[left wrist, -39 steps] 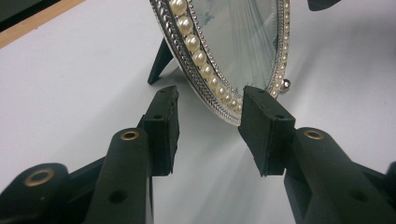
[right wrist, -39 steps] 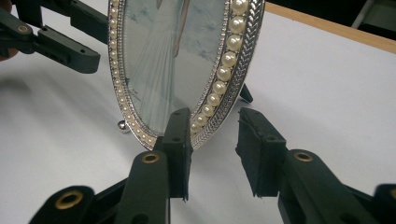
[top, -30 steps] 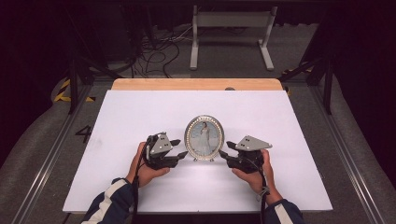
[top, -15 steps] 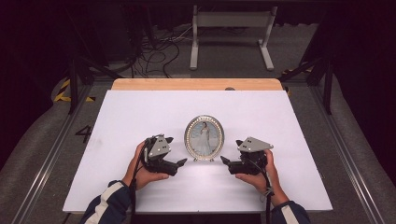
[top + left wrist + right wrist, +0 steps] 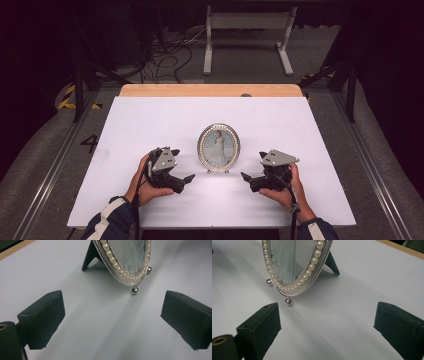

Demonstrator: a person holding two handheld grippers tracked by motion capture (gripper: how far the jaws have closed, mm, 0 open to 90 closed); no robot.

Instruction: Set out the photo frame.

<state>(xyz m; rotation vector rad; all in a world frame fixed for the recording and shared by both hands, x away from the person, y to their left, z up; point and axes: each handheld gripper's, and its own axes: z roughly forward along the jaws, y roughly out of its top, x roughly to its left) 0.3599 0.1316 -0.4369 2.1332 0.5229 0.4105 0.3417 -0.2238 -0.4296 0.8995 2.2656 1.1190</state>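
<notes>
**Oval frame upright at mid-tabletop, both tools open and clear of it**

Surface: a white tabletop (image 5: 150, 130) with a bare wooden strip (image 5: 210, 90) along its far edge. It sits in a dark room; beyond the far edge lie loose cables (image 5: 170, 50) on a grey floor and the legs of a pale metal stand (image 5: 247, 35). Yellow-black hazard tape (image 5: 67, 97) marks the floor at far left, and rails run along both sides of the tabletop.

Task item: an oval picture frame (image 5: 218, 147) with a pearl-bead rim stands upright near the middle of the tabletop, resting on small ball feet and propped by a dark easel back (image 5: 88, 257). It shows a standing figure in white.

Left tool (image 5: 189, 179): held in the left hand (image 5: 142, 182), near and left of the frame, jaws spread wide, nothing between them, apart from the frame.

Right tool (image 5: 246, 177): held in the right hand (image 5: 290, 187), near and right of the frame, jaws likewise spread and empty.

Limits: both gripper views cut off the frame's upper part, and glare washes out its picture there. The room's far corners are too dark to read.
</notes>
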